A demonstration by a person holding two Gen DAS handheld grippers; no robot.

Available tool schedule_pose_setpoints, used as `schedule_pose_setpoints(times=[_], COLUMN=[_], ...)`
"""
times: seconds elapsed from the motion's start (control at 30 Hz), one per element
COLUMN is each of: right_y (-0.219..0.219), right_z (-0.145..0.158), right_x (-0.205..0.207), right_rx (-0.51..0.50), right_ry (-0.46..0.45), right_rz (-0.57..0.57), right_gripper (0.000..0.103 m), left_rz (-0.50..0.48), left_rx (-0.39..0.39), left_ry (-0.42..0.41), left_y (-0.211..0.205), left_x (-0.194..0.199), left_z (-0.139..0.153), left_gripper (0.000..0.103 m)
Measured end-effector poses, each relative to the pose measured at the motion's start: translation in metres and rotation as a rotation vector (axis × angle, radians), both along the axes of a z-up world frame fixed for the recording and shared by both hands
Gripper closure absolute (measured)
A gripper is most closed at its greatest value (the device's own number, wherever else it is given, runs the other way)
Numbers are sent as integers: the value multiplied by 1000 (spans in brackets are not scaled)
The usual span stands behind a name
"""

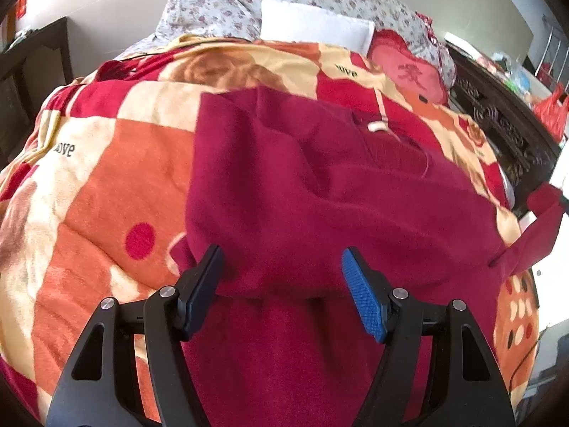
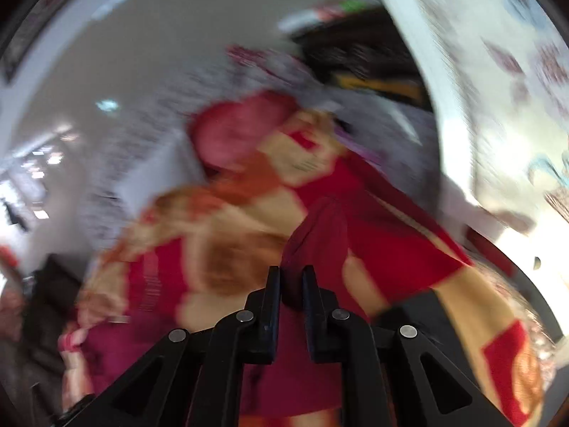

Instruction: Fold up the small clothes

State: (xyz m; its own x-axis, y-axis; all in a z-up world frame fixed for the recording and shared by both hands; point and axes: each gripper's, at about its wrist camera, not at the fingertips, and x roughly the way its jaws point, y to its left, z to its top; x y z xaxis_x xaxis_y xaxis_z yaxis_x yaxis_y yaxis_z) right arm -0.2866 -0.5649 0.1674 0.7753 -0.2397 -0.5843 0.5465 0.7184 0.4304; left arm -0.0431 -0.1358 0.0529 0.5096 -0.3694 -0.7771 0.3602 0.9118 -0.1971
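Observation:
A dark red garment (image 1: 302, 185) lies spread on an orange, red and cream blanket (image 1: 106, 185) on a bed. Its near part is folded over, with a fold edge just ahead of my left gripper (image 1: 282, 263), which is open and empty above it. One sleeve (image 1: 544, 220) is stretched off to the right edge. In the blurred right wrist view my right gripper (image 2: 291, 277) is shut on a bunched strip of the dark red garment (image 2: 316, 235), held above the blanket (image 2: 220, 245).
A white pillow (image 1: 313, 25), a floral quilt (image 1: 220, 7) and a pink cushion (image 1: 409, 67) lie at the bed's far end. A dark carved wooden frame (image 1: 498, 124) runs along the right. A dark cabinet (image 1: 32, 60) stands at the left.

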Motion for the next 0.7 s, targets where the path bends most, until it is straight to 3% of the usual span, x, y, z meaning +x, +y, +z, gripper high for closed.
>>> schedule_pose_setpoints(times=[0.17, 0.37, 0.5, 0.6, 0.7], right_y=[65, 162, 228, 277, 328], right_z=[50, 67, 48, 11, -48], right_x=[40, 117, 164, 200, 233], right_rx=[-47, -15, 6, 82, 69], right_ry=[-138, -234, -219, -185, -5], right_rz=[235, 581, 750, 890, 979], right_gripper=[92, 92, 92, 92, 92], left_rz=[24, 79, 123, 155, 171], left_rx=[-42, -86, -101, -100, -100], left_ry=[-28, -69, -95, -102, -74], left_y=[13, 37, 58, 71, 78], left_x=[0, 6, 12, 16, 24], left_z=[17, 38, 47, 47, 40], left_gripper=[33, 33, 33, 33, 33])
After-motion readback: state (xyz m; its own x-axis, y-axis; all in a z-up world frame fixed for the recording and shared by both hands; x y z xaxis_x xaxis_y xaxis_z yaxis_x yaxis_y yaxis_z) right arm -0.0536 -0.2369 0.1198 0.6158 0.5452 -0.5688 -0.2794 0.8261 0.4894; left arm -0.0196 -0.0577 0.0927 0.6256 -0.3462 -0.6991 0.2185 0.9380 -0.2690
